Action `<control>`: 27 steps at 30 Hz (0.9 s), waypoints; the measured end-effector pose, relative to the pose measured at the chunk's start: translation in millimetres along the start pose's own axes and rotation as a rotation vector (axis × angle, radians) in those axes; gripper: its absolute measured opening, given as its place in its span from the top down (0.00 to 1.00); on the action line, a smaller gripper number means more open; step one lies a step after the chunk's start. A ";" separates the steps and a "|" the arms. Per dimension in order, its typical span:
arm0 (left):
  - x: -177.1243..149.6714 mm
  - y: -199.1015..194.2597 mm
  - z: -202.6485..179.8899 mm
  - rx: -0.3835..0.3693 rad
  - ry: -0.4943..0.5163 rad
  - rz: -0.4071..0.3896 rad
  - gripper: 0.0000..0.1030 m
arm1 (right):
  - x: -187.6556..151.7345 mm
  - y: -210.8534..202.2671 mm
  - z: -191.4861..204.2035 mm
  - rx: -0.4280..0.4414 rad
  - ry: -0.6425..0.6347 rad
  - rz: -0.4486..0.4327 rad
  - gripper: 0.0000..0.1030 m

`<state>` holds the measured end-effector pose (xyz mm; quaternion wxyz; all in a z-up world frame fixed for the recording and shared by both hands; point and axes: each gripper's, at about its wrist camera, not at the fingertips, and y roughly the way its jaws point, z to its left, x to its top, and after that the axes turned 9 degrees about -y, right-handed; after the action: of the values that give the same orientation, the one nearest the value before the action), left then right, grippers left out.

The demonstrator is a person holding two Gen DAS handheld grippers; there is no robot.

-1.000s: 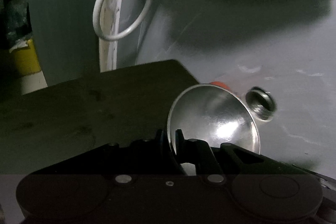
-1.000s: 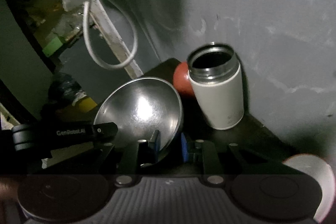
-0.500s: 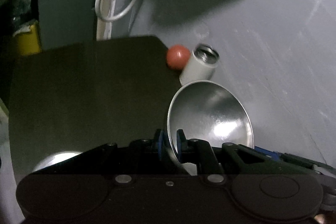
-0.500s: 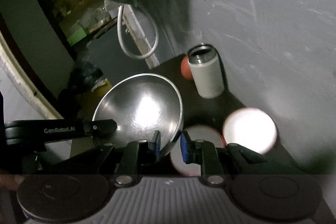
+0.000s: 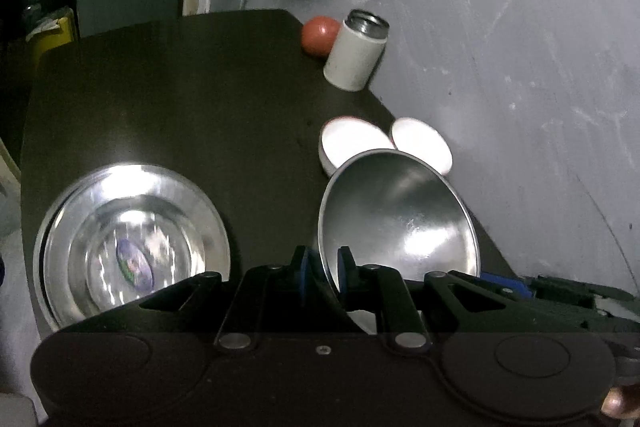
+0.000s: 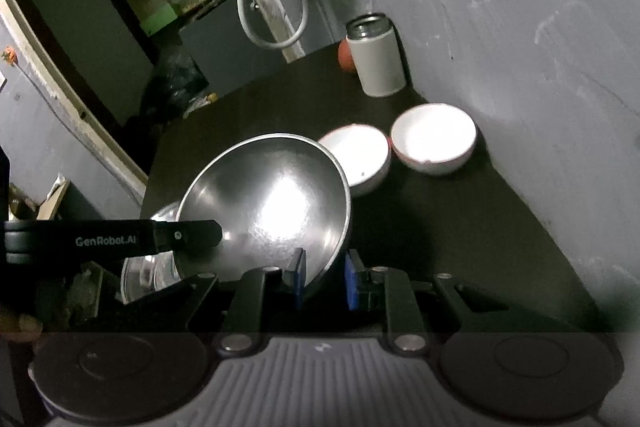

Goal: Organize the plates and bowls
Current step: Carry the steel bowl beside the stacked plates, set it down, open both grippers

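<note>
Both grippers are pinching the steel bowl (image 5: pixel 400 223) by its rim: left gripper (image 5: pixel 323 265) clamped narrow, right gripper (image 6: pixel 323 277) a little wider. It's tilting above the dark table (image 5: pixel 180 99), two white bowls (image 6: pixel 434 139) at one o'clock, steel plates (image 5: pixel 128 247) at nine.

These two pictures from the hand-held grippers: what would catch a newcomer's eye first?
Probably the shiny steel bowl, tilted and pinched at its rim by the left gripper and the right gripper from opposite sides. Beyond it, two white bowls glow side by side on the dark table near the grey wall. To the left lies a stack of steel plates, bright with reflections.
</note>
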<state>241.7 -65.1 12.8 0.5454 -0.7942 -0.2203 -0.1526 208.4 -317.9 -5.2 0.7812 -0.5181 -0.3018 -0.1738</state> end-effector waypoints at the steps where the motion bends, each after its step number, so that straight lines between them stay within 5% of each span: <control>1: -5.3 -0.6 0.7 0.004 0.000 0.013 0.84 | -3.8 -2.6 -0.3 0.004 -0.002 0.008 0.78; 11: -53.2 -3.2 14.5 0.041 -0.059 0.133 0.83 | -37.9 -12.9 0.1 0.056 -0.028 0.109 0.78; 27: -71.2 -4.6 27.9 0.129 -0.109 0.195 0.83 | -42.8 -1.3 15.4 0.140 -0.097 0.237 0.77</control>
<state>178.5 -50.7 -27.9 0.5947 -0.7823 -0.1806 -0.0409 170.8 -306.1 -27.9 0.8150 -0.5021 -0.2873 -0.0334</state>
